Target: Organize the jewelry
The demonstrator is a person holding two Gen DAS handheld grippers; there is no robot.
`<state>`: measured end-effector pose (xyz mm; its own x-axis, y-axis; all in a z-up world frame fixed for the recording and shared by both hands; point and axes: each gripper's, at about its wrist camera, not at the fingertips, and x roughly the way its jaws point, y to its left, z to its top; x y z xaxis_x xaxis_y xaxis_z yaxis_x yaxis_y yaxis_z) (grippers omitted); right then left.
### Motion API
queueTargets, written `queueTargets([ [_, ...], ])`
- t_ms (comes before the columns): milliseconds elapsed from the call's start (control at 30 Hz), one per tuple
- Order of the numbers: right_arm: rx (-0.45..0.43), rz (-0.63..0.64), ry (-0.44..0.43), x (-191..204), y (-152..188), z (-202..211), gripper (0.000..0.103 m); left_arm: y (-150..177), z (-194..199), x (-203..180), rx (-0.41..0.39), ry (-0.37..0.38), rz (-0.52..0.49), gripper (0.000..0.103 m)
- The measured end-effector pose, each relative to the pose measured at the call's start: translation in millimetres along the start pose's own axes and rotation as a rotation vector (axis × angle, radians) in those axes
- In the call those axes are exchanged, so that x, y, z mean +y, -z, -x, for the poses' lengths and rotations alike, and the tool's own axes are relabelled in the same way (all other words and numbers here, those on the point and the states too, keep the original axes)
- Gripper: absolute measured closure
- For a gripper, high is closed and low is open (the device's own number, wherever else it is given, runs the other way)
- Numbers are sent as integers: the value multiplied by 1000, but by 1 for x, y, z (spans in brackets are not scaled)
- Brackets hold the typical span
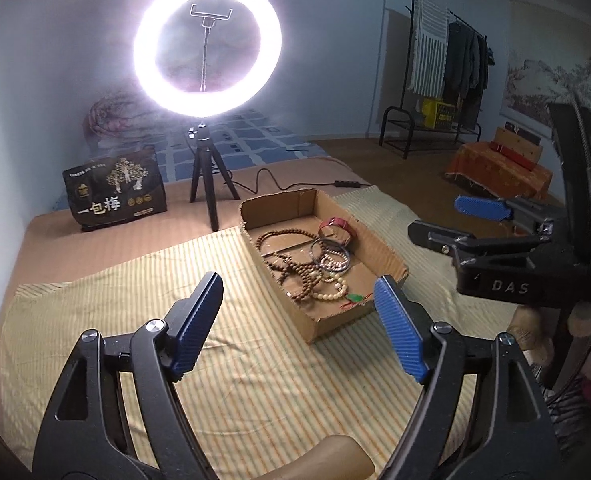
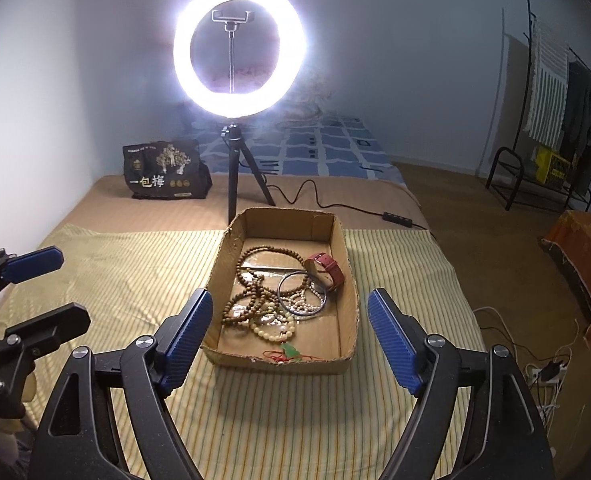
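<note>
An open cardboard box (image 2: pixel 287 224) lies on a yellow striped cloth (image 2: pixel 143 272). In it are a long brown bead string (image 2: pixel 251 280), a red-strap watch (image 2: pixel 329 268), a metal bangle (image 2: pixel 280 294), a pale bead bracelet (image 2: pixel 271 334) and a green pendant (image 2: pixel 291 349) on red cord. My right gripper (image 2: pixel 290 294) hangs open just before the box's near end, nothing between its blue pads. My left gripper (image 1: pixel 299 282) is open too, above the cloth left of the box (image 1: pixel 283 204), and empty. Each shows in the other's view: left gripper (image 2: pixel 69 285), right gripper (image 1: pixel 438 215).
A lit ring light on a black tripod (image 2: pixel 231 184) stands behind the box, its cable (image 2: pixel 315 196) trailing right. A black snack bag (image 2: pixel 163 172) sits at the back left. Right of the bed are a clothes rack (image 1: pixel 447 80), an orange-covered stool (image 1: pixel 499 172) and floor cables (image 2: pixel 543 368).
</note>
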<state>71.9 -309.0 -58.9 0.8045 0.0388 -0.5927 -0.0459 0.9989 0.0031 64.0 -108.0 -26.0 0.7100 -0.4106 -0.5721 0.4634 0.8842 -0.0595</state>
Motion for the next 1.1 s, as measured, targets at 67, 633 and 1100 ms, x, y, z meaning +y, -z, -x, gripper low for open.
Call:
queueTargets([
  [67,-11,4,3,2,3,4,22,3,2,0,6,-6,-4,20],
  [633,-25,33,-3,16,11,6,21,11,5,1,18,-108,-33,3],
  [1100,-21,39,-1,18,12,4,21,9,5,6,13,-116,-17,1],
])
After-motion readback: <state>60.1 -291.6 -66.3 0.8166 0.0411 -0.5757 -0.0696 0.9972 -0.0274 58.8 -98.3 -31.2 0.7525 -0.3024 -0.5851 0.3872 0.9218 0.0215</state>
